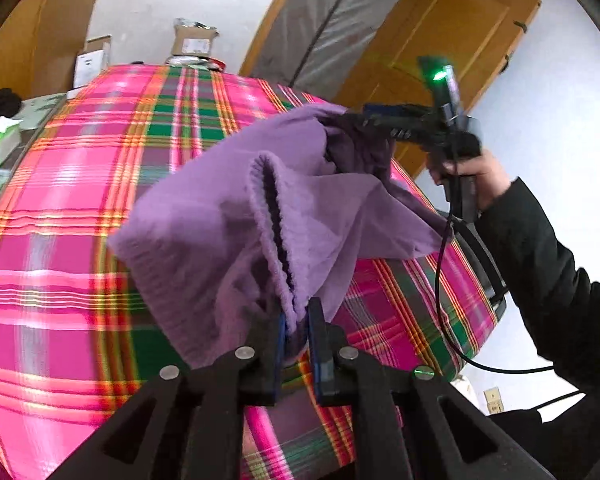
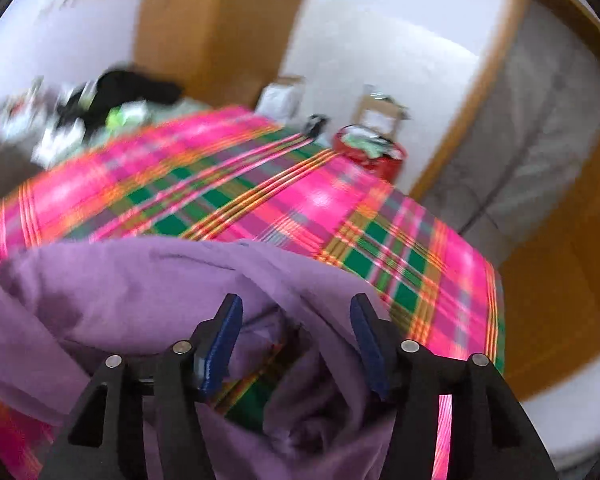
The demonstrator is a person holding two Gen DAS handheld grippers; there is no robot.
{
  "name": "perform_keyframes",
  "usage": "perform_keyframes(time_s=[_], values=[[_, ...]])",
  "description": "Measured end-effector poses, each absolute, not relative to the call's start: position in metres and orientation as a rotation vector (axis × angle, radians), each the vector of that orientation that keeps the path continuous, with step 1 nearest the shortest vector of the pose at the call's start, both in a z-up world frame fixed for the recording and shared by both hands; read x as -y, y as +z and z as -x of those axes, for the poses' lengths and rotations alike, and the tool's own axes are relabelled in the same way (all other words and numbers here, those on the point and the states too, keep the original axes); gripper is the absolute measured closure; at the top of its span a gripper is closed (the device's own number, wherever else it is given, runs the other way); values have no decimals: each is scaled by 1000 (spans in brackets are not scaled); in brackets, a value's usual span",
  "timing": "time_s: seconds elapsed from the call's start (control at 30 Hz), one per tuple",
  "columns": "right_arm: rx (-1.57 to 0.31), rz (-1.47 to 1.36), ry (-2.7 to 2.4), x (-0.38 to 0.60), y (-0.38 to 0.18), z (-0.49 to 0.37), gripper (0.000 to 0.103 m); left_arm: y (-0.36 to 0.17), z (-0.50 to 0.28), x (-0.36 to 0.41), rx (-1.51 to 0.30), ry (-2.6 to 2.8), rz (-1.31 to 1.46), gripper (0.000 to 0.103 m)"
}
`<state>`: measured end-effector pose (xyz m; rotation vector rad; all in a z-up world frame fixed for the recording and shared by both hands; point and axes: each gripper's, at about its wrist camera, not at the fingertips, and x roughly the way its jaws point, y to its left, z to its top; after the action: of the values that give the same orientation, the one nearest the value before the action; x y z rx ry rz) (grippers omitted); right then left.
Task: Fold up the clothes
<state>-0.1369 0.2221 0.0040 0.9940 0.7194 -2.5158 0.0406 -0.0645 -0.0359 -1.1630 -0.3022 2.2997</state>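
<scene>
Left wrist view: my left gripper [image 1: 296, 320] pinches 1 purple garment's [image 1: 220, 216] ribbed edge.
My right gripper [image 2: 296, 320] stands open, garment bunched beneath, over 1 plaid cloth [image 2: 260, 184].

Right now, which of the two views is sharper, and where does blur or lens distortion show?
Left wrist view: mostly sharp, fisheye bulging the pink-and-green plaid cloth; purple knit garment clear. Right wrist view: motion-blurred throughout, background clutter smeared, only the fingers crisp.
</scene>
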Motion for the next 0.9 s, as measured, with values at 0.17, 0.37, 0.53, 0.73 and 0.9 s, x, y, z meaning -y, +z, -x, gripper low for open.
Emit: perform_keyframes(time_s=[0.17, 0.37, 0.53, 0.73, 0.9], values=[[-910, -1029, -2430, -202, -16, 167, 43, -24, -32, 77, 343, 2386, 1147, 89], [-917, -1175, -2366, -203, -40, 181, 46, -25, 12, 77, 521, 2330, 1229, 74], [-821, -1209, -2436, -216, -31, 184, 91, -32, 25, 63, 575, 2227, 1276, 74], [-711, -1146, -2572, -236, -7, 189, 96, -35, 26, 45, 474, 2226, 1277, 93], [-473, -1093, -2823, -282, 40, 204, 96, -7, 49, 46, 311, 2347, 1160, 95]])
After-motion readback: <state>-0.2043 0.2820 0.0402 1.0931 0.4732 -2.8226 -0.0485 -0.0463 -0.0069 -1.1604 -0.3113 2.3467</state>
